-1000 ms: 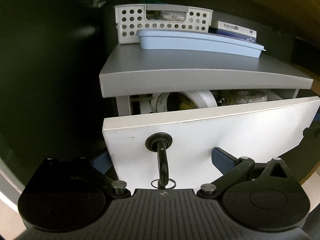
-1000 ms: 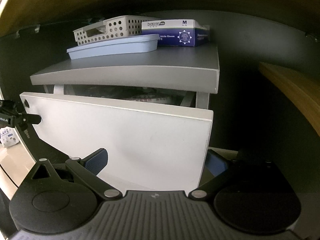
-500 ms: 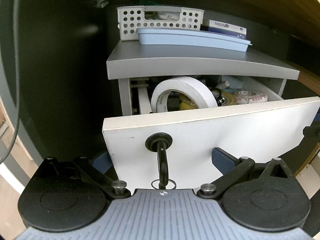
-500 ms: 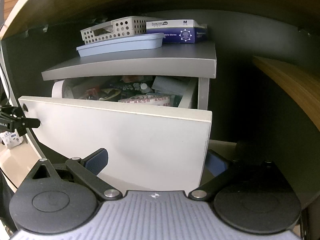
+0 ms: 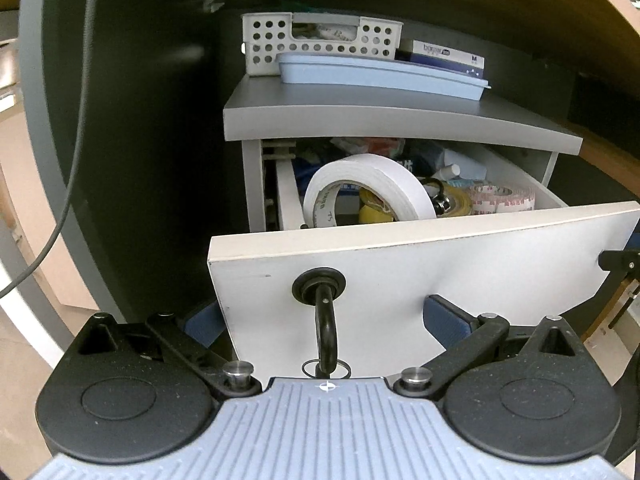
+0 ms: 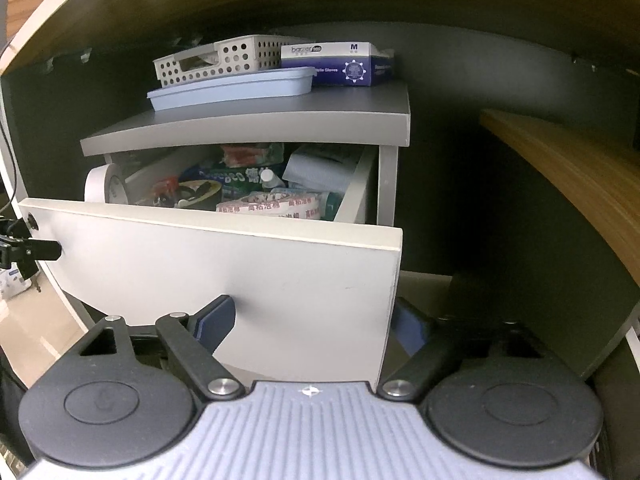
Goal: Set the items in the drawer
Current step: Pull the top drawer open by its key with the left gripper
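two grippers are flanking the pulled-out drawer, its white front panel sitting between each pair of spread, released fingers. the left gripper is straddling the panel's left corner and the key hanging in the lock; the right gripper is straddling the right corner. inside, a white tape roll is leaning among yellow tape and packets. a perforated basket, blue tray and glove box are sitting on the cabinet top.
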Action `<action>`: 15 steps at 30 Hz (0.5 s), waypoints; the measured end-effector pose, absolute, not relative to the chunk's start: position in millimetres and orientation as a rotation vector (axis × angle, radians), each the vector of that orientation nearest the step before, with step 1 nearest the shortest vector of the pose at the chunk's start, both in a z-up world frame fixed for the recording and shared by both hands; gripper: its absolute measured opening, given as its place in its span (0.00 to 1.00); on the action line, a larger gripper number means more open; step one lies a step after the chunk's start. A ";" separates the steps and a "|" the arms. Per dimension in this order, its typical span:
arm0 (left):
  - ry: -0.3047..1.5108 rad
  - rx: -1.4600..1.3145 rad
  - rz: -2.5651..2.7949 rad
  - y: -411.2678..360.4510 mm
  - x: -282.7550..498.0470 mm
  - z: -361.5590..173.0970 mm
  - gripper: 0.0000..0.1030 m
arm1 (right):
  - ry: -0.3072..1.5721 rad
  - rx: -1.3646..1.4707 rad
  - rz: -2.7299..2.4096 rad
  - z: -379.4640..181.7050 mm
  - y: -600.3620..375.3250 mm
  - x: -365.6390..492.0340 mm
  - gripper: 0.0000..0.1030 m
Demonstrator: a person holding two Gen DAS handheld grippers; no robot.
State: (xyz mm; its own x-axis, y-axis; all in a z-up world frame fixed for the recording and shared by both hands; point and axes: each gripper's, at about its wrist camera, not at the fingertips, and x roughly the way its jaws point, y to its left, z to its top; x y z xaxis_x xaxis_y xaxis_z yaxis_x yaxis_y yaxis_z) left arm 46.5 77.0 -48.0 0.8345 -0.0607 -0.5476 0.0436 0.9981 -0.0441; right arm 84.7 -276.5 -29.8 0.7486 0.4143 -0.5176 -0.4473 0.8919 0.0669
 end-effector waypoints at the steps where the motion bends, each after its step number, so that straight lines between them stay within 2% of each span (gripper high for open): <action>1: 0.580 -0.034 -0.054 77.0 44.6 -47.8 1.00 | 0.553 -0.063 0.472 -29.5 -276.9 83.2 0.85; 15: 0.587 -0.030 -0.055 74.9 11.8 -47.4 1.00 | 0.597 -0.062 0.470 -26.1 -281.0 50.8 0.84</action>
State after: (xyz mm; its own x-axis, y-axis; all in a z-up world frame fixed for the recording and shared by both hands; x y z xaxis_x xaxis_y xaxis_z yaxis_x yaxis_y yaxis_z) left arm 11.8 74.9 -47.4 0.8309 -0.0608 -0.5530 0.0436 0.9981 -0.0443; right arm 50.8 -281.0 -26.1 0.7253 0.4082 -0.5543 -0.4434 0.8930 0.0775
